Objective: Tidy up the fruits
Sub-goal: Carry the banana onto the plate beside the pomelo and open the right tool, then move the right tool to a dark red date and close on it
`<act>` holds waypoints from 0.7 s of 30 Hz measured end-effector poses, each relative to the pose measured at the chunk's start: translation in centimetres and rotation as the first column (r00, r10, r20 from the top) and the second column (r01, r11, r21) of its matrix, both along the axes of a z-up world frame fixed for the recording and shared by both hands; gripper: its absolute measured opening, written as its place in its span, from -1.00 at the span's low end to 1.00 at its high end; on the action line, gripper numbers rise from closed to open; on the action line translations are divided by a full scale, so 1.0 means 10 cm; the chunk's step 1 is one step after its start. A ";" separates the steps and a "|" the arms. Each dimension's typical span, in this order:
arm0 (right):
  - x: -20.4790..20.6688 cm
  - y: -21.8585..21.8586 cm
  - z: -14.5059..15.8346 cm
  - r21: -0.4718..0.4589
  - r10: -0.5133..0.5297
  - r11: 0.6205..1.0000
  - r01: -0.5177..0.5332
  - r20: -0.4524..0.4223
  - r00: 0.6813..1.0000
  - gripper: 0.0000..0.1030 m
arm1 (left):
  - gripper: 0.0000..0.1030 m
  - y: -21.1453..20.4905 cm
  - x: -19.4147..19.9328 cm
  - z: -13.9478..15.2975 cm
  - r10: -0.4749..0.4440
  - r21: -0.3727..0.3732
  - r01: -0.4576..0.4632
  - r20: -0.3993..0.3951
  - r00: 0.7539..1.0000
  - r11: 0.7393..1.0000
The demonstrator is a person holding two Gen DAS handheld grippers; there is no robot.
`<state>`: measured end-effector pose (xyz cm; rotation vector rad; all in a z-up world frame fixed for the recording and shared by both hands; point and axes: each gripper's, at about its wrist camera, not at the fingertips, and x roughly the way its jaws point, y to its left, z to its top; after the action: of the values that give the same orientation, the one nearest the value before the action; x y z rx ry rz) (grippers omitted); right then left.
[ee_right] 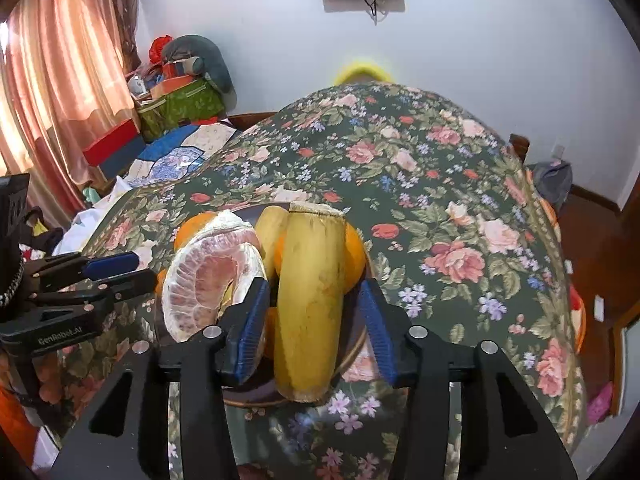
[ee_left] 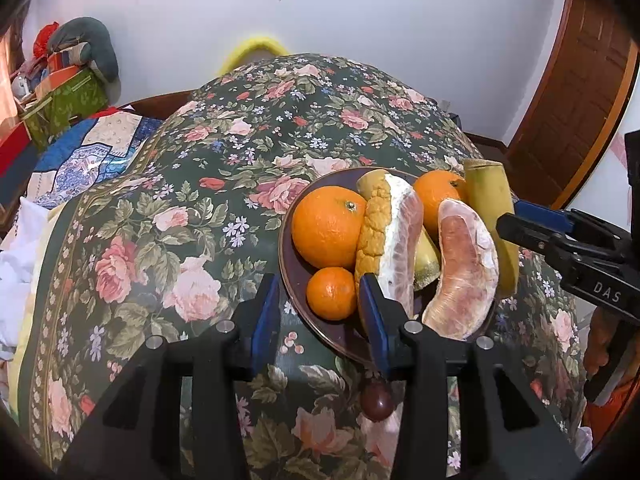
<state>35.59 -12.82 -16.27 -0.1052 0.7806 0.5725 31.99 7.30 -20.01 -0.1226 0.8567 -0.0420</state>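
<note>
Fruit plate [ee_left: 292,268] on floral cloth [ee_left: 200,184]; white wall [ee_left: 360,12], curtain [ee_right: 60,80].
Left gripper [ee_left: 316,312] spread, empty; right gripper [ee_right: 312,316] spread astride banana [ee_right: 310,304].

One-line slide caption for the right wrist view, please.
Open right gripper straddles a yellow pomelo rind piece on the fruit plate; left gripper alongside.

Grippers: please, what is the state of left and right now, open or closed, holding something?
Left gripper: open, holding nothing, at the plate's near rim.
Right gripper: open, jaws either side of the banana piece, not closed on it.
</note>
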 end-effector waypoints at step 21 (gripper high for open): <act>-0.73 -0.23 0.40 -0.029 -0.001 1.000 0.002 0.064 0.998 -0.12 | -0.08 -0.21 -0.81 0.59 -0.030 0.038 0.026 0.093 0.995 0.999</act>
<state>28.28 -15.14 -12.30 -0.1488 0.7269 0.5540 23.86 5.18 -14.07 -0.0741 0.7655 -0.0578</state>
